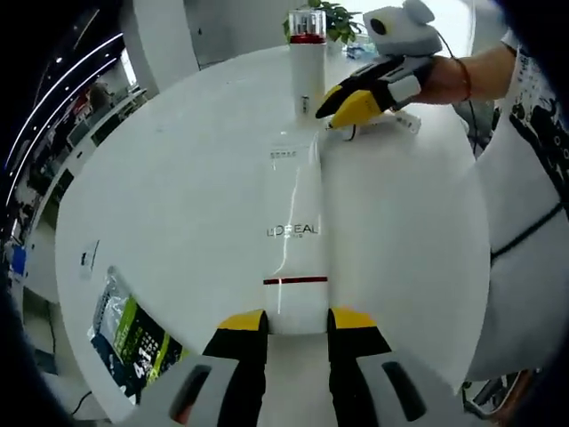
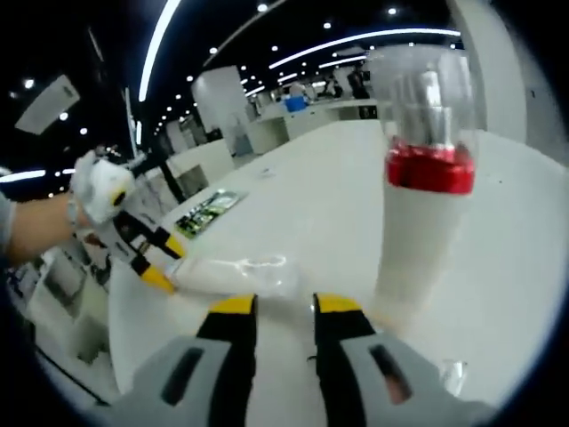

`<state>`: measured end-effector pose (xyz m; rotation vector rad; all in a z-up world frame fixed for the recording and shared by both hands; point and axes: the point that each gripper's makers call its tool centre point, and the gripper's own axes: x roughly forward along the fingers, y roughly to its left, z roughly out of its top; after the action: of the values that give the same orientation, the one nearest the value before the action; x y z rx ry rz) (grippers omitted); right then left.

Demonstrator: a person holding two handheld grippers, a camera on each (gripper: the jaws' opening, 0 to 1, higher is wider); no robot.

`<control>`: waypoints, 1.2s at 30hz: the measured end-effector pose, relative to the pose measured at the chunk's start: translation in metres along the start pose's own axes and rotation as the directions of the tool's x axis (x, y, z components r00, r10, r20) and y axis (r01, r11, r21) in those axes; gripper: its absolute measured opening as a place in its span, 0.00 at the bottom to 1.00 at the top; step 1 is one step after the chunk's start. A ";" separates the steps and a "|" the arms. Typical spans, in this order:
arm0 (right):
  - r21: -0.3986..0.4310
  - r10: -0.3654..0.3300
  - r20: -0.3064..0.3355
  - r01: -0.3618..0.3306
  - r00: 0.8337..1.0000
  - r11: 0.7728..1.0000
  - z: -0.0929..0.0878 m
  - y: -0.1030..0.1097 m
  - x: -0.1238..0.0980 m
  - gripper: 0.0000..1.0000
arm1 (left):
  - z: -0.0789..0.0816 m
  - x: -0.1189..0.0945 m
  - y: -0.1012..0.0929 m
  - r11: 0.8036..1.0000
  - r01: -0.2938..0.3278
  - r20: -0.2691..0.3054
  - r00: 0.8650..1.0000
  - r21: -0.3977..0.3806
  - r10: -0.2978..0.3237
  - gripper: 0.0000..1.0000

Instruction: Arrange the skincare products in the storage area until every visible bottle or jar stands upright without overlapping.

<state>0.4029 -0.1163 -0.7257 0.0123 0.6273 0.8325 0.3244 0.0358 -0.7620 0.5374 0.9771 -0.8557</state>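
Note:
A white L'Oreal bottle with a thin red line and a clear cap lies flat on the round white table. My left gripper is shut on its base end, one yellow-tipped jaw on each side. In the right gripper view the same lying bottle shows with the left gripper at its left end. A second white bottle with a red collar and a clear cap stands upright at the far side. My right gripper hovers just beside it, narrowly open and empty. From my right gripper, the upright bottle stands close on the right.
A green and black packet lies flat near the table's edge, also seen as the packet in the right gripper view. A small sticker is on the tabletop. A potted plant stands behind the upright bottle. A person's arm reaches in.

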 end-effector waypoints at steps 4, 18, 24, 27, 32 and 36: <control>-0.015 -0.019 -0.010 0.019 1.000 1.000 0.002 -0.002 0.007 0.23 | 0.000 0.000 0.000 1.000 0.001 0.035 0.999 0.028 -0.002 0.24; 0.057 0.023 -0.104 -0.017 0.994 0.998 -0.001 0.005 0.016 0.19 | 0.002 0.000 0.001 0.996 0.010 0.084 0.996 0.089 -0.017 0.24; 0.056 0.017 -0.070 -0.013 0.997 0.998 0.010 0.007 0.004 0.10 | 0.002 -0.002 0.000 0.996 0.002 0.103 0.995 0.094 -0.012 0.24; 0.055 0.026 -0.053 -0.023 0.998 0.998 0.015 0.010 0.001 0.08 | 0.002 -0.002 0.000 0.995 0.000 0.100 0.995 0.096 -0.009 0.25; 0.196 0.148 0.027 -0.150 0.989 0.969 0.033 0.028 -0.007 0.06 | 0.001 -0.003 -0.001 0.996 -0.011 0.117 0.993 0.083 0.001 0.25; 0.157 0.129 0.062 -0.138 0.990 0.978 0.044 0.032 -0.011 0.06 | 0.002 -0.002 -0.004 0.998 -0.022 0.132 0.991 0.066 0.013 0.25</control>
<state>0.3985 -0.0925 -0.6761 0.2239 0.6487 0.9068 0.3216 0.0326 -0.7591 0.5393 0.8243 -0.8995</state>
